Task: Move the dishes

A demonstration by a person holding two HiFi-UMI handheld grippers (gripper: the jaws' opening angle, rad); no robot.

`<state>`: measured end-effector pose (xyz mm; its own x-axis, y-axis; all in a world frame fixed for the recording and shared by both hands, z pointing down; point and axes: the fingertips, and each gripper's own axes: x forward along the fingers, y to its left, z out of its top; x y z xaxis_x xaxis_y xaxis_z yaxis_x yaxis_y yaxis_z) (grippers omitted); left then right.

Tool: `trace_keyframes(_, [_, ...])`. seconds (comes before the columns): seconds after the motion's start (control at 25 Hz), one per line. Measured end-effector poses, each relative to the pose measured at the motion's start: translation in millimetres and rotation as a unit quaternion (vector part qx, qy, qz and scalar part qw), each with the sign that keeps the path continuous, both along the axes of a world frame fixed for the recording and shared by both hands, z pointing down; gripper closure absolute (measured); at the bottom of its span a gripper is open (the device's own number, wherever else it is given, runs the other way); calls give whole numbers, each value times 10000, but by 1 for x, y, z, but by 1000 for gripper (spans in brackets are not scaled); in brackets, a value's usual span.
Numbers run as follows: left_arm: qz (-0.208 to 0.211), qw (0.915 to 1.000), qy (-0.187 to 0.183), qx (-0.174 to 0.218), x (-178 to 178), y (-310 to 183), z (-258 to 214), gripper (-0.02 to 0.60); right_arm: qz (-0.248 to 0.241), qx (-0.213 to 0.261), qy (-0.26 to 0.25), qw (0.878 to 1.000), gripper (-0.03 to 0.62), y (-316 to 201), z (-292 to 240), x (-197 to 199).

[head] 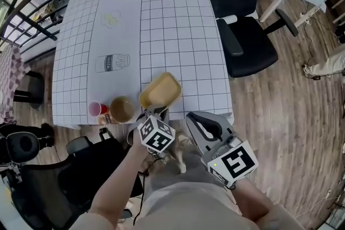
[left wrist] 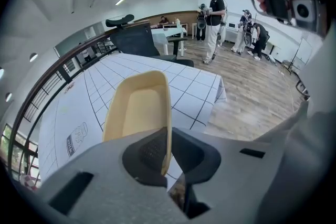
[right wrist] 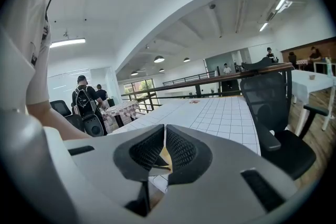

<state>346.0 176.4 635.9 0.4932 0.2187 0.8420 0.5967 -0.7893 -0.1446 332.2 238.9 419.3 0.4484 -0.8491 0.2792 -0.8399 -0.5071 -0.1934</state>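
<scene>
Presently: yellow dish pinched in left tongs at the near table edge

Item one, the yellow dish. It is a shallow rectangular tray with rounded corners. It sits over the near edge of the table, above the gridded cloth. I cannot tell whether its base touches the cloth. One side wall of the dish stands between the pads of my left tongs, which press on it from both sides. The rest of the dish reaches away from the jaws, out over the table.

Item two, neighbouring ware. A brown bowl stands just beside the dish, on its left in the head view. A red cup stands just left of the bowl. Both are at the near edge of the cloth.

Item three, my right tongs. The jaws are pressed together, pad against pad. They are level with the left tongs, to their right, just short of the table edge and apart from the dish.

Item four, surroundings. A milk carton drawing is printed on the cloth, further in from the bowl. A black office chair stands at the table's right side on the wooden floor. Several people stand well beyond the table in the left gripper view.
</scene>
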Motion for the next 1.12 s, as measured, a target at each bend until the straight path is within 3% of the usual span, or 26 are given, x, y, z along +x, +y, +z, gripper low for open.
trace_keyframes(0.12, [103,9996,-90,254,-8,2,19,557,72,-46,-96,9999,568,4,9,-7])
trace_keyframes(0.28, [202,9977,-544,354,-22,7,37,557,163,-3,-388,9991,568,14,17,-7])
trace_keyframes(0.48, [263,9945,-923,415,-33,8,63,550,290,713,-1181,9900,568,22,30,2])
trace_keyframes(0.68, [48,9965,-828,105,-25,5,53,540,288,529,-1187,9911,568,21,30,8])
trace_keyframes(0.8, [-72,9964,-838,-40,-25,4,48,471,312,514,-1288,9898,568,22,35,9])
trace_keyframes(1.12, [-326,9982,-467,-198,-32,-3,8,468,199,350,-1212,9918,568,18,32,-2])
